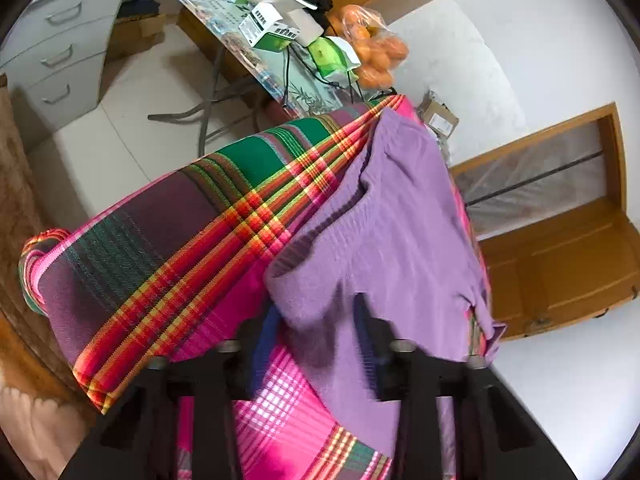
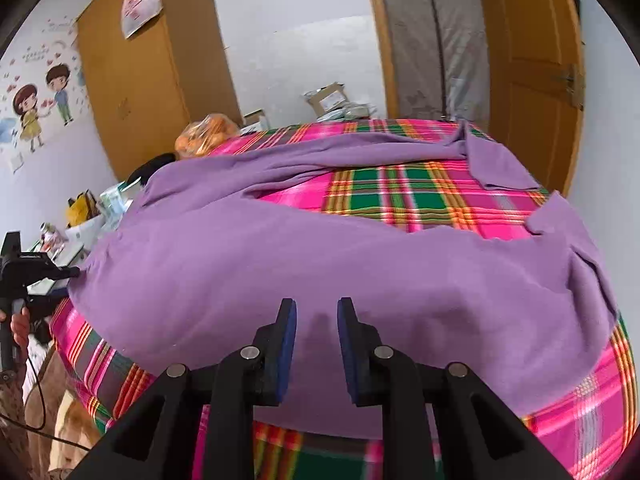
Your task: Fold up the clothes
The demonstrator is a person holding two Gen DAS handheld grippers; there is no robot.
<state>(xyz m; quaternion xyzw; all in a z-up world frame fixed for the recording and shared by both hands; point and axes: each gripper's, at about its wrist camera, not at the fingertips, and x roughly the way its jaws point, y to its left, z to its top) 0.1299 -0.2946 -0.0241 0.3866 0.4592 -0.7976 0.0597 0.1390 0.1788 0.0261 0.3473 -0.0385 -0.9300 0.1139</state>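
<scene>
So the purple garment [image 2: 304, 256] is spread over the plaid sheet [image 2: 404, 196] on the bed, covering most of the near half, with one long sleeve running along the far side and a band of bare plaid showing between that sleeve and the body. Its far right corner is flipped up into a little peak near the bed's far edge, and the right side droops a bit over the rounded edge there. The right tongs [image 2: 317, 314] hover just above the near hem with the jaws apart and nothing between the blue pads, so they're open and empty. The left tongs [image 1: 316, 320] are at the garment's left corner, where the fabric hangs over the bed's side; purple cloth drapes between the two fingers, one blue pad on each side of it, but from the left wrist view I honestly can't tell if they're pinched down on it or just straddling it. In the right wrist view you can see that tool's black body at the far left with a hand [image 2: 19, 326] on the handle. Room-wise, the left side is tight: a cluttered counter [image 1: 280, 80] with boxes and a bag of oranges [image 1: 374, 50] sits just beside the bed. A wooden door [image 2: 536, 80] stands beyond the right corner.
</scene>
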